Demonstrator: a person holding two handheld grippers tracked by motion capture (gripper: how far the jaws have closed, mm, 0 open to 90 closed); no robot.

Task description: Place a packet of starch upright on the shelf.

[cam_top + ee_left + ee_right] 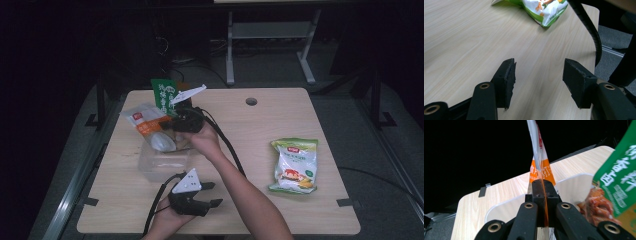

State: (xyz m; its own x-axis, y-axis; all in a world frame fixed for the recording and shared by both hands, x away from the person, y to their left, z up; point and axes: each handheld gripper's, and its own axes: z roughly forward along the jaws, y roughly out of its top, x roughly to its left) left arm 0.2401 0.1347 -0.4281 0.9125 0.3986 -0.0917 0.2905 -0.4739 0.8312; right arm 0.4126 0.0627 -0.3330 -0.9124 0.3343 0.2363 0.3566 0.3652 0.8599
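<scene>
- A clear bin [162, 167] sits on the table [260, 130], left of centre.
- An orange-and-white packet [147, 122] and a green packet [165, 95] rise from the bin's far side.
- A snack bag [295, 165] lies well right of the bin.
- The left gripper [210, 194] rests at the near edge, before the bin.

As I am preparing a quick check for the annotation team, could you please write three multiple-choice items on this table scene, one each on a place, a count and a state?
1. Where does the green-and-white snack bag lie?
A. on the table's right part
B. in the clear bin
C. on the floor

2. How many snack bags are at the clear bin?
A. none
B. two
C. five

3. How is the right gripper?
A. open over the table
B. shut on the orange-and-white bag
C. shut on a cable

Answers: 1 A, it lies flat there, apart from the bin. 2 B, the orange-and-white bag and the green bag. 3 B, its pads pinch that bag's edge.
</scene>
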